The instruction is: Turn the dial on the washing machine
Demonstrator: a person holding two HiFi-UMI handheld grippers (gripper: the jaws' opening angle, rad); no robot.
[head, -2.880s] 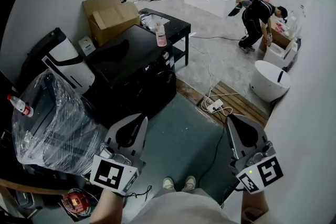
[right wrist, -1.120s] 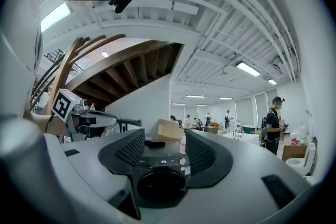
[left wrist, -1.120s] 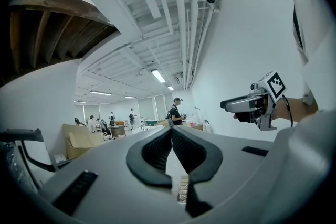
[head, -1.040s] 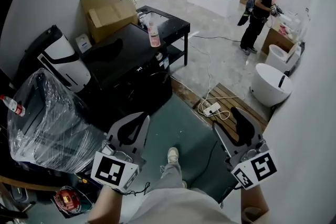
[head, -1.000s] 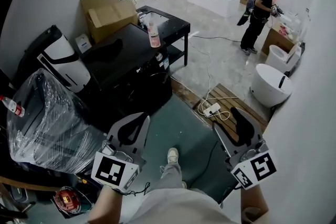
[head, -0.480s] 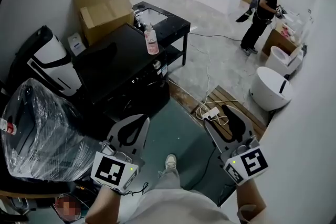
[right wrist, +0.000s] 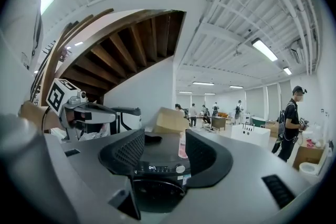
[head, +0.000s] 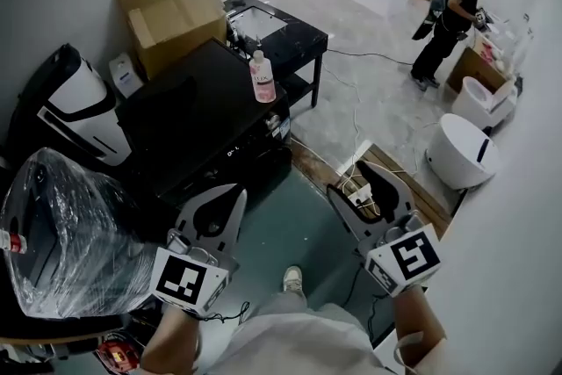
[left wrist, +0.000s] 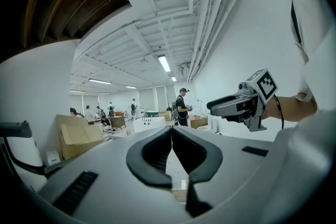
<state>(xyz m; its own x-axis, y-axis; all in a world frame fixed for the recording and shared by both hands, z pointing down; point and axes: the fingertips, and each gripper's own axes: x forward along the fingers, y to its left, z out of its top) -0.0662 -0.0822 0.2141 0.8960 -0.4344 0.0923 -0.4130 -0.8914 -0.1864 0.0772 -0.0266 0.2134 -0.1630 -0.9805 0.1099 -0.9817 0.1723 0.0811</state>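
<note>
The black washing machine stands ahead and to the left, a pink bottle upright on its top. In the right gripper view its control panel, with a lit display and a small round dial, shows between my jaws above the round door. My right gripper is open with nothing in it and well short of the machine. Nearer the machine's front corner, my left gripper has its tips together and holds nothing. It looks past the machine into the room.
A plastic-wrapped appliance is at the near left and a white-and-black unit behind it. Beyond the machine are a cardboard box and a low black table. A power strip with cables lies on the floor at right, near a white tub.
I have stepped forward: the washing machine is nearer and lower in the head view. Both grippers moved on with me, and the right one swung left towards the machine's front.
</note>
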